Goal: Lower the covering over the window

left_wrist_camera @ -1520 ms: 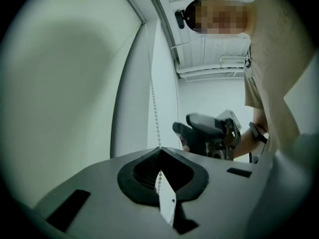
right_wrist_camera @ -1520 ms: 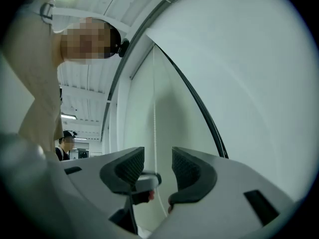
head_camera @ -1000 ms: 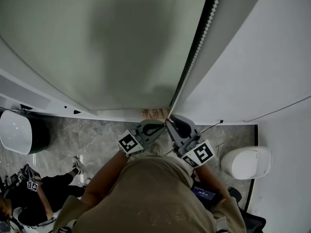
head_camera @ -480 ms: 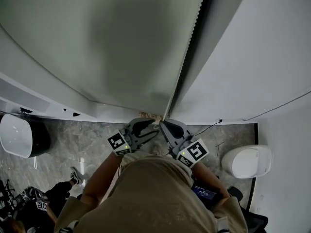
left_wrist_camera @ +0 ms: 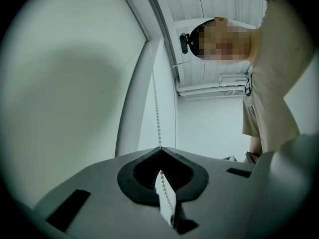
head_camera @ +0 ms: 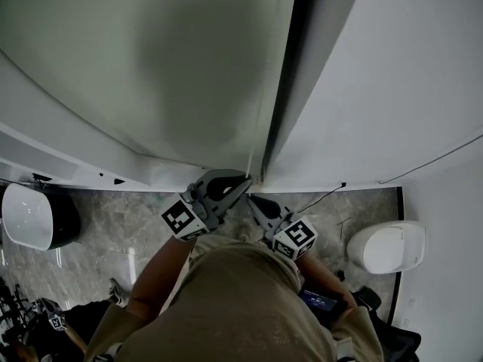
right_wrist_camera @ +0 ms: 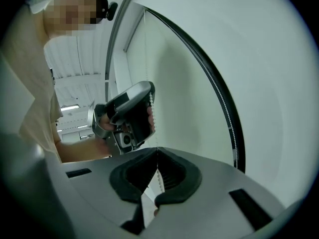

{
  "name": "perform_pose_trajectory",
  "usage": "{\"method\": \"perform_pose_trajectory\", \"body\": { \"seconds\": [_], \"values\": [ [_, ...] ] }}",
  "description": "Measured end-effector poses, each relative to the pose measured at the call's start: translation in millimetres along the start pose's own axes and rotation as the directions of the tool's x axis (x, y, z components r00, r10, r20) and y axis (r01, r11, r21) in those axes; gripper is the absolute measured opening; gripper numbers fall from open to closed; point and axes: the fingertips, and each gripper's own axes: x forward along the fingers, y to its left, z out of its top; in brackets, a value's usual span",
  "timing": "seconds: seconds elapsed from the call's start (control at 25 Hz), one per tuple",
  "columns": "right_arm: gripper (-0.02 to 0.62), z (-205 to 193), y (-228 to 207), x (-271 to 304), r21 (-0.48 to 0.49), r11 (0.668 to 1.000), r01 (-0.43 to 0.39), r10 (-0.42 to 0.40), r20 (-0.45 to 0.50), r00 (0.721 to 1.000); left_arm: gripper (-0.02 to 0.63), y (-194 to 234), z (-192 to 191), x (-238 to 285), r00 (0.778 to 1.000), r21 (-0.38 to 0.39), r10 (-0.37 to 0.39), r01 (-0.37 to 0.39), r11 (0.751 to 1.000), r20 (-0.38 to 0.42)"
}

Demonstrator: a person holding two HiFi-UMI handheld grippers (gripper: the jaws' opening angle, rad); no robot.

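Both grippers pinch the bead chain (left_wrist_camera: pixel 157 126) that hangs at the right edge of the blind (head_camera: pixel 151 59). The blind covers the window across the far left of the head view. The left gripper (head_camera: pixel 243 179), its jaws just closed, clamps the chain higher up. The right gripper (head_camera: pixel 252 197) is pressed together on the chain just below it, nearer the person. On the marble floor (head_camera: pixel 136 217) stand a white-topped dark bin (head_camera: pixel 30 216) at far left and a white bin (head_camera: pixel 386 246) at right; their contents cannot be seen.

Left gripper (head_camera: pixel 243 179) raised, jaws just closed on bead chain (left_wrist_camera: pixel 157 118), right gripper (head_camera: pixel 252 198) lowered
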Motion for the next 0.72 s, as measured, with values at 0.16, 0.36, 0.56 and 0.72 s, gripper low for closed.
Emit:
{"method": "perform_pose_trajectory", "body": {
  "seconds": [0.16, 0.36, 0.56, 0.72],
  "values": [
    [0.174, 39, -3, -31, -0.035, 0.999, -0.001, 0.009, 0.202, 0.979, 0.017, -7, -44, -6, 0.993, 0.018, 0.023, -0.021, 1.000, -0.114],
    [0.173, 85, -3, -27, -0.057, 0.998, -0.001, 0.016, 0.267, 0.964, 0.017, -21, -110, -16, 0.981, -0.060, -0.024, 0.012, 0.998, -0.195],
    [0.017, 80, 8, -3, -0.087, 0.995, -0.042, 0.058, 0.188, 0.981, 0.017, -26, -123, -25, 0.981, -0.083, -0.046, 0.031, 0.996, -0.187],
    [0.012, 81, 0, -2, -0.040, 0.999, -0.017, 0.024, 0.183, 0.983, 0.017, -32, -106, -28, 0.980, -0.110, -0.091, 0.072, 0.991, -0.175]
  ]
}}
